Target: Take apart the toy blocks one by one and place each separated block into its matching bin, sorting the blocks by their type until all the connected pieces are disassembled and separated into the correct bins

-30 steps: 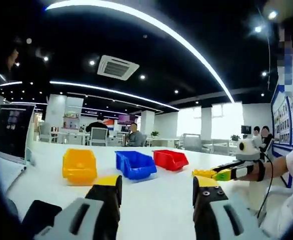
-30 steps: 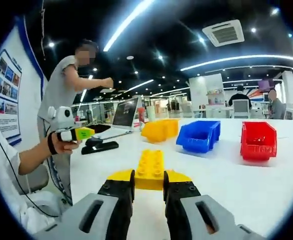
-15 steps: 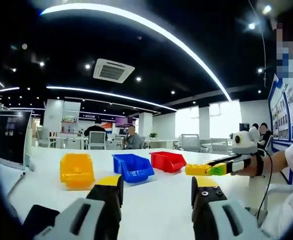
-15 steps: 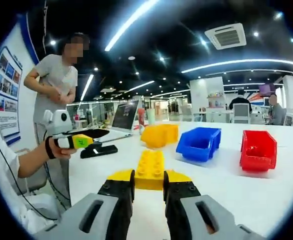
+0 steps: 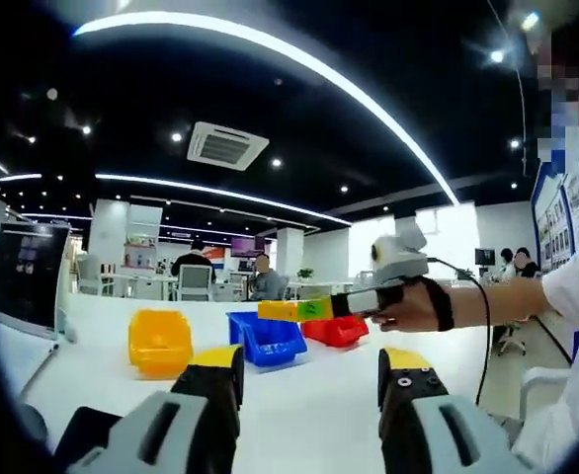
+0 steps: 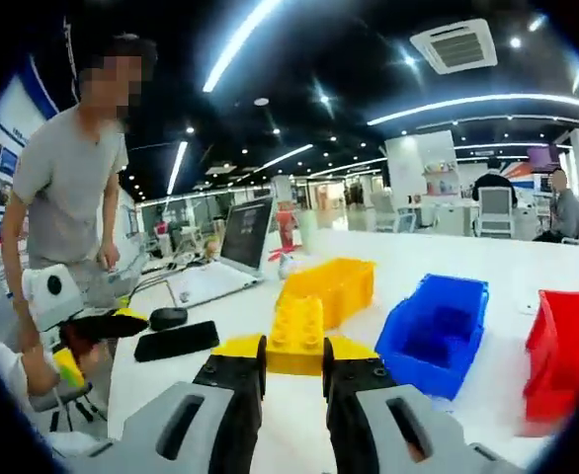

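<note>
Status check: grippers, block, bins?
Right gripper shut on yellow studded toy block. Left gripper open, holding nothing. Yellow plastic bin just beyond the block; nothing between them.

Three bins: one yellow, one blue, one red; one yellow block.

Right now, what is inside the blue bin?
In the right gripper view the blue bin shows only its bare blue floor, with no block visible. Its near wall hides the front bottom corner. The yellow block sits clamped in the right gripper's jaws.
</note>
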{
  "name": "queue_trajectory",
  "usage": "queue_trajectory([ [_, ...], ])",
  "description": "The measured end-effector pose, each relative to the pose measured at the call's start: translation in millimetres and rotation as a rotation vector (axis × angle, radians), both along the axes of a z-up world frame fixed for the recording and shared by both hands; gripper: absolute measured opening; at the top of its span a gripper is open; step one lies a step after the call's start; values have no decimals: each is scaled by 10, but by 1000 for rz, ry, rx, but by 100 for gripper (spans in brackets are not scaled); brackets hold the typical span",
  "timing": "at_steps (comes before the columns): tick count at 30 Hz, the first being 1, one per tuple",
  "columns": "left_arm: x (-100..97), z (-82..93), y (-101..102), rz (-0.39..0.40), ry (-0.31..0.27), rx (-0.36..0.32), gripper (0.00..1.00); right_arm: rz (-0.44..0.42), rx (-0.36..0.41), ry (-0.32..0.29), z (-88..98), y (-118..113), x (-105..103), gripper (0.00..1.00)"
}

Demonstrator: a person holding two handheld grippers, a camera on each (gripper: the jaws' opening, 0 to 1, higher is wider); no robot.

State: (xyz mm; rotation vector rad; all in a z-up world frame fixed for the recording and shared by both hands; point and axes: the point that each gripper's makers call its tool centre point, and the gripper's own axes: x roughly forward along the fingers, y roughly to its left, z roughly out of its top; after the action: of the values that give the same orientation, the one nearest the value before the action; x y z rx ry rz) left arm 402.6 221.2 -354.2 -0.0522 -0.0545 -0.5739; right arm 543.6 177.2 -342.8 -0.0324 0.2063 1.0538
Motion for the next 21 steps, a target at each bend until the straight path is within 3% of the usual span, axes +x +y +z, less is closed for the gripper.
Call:
queue_trajectory([
  [5, -11, -24, 41, 8, 2, 18, 55, 3, -1, 35, 47, 396, 345, 24],
  [10, 11, -34, 64, 16, -2, 26, 55, 4, -54, 37, -97, 881, 680, 24],
  [14, 12, -34, 74, 16, -9, 31, 55, -24, -68, 40, -199, 1084, 863, 24],
  [21, 53, -65, 196, 34, -7, 12, 55, -80, -139, -25, -364, 1285, 1249, 25],
])
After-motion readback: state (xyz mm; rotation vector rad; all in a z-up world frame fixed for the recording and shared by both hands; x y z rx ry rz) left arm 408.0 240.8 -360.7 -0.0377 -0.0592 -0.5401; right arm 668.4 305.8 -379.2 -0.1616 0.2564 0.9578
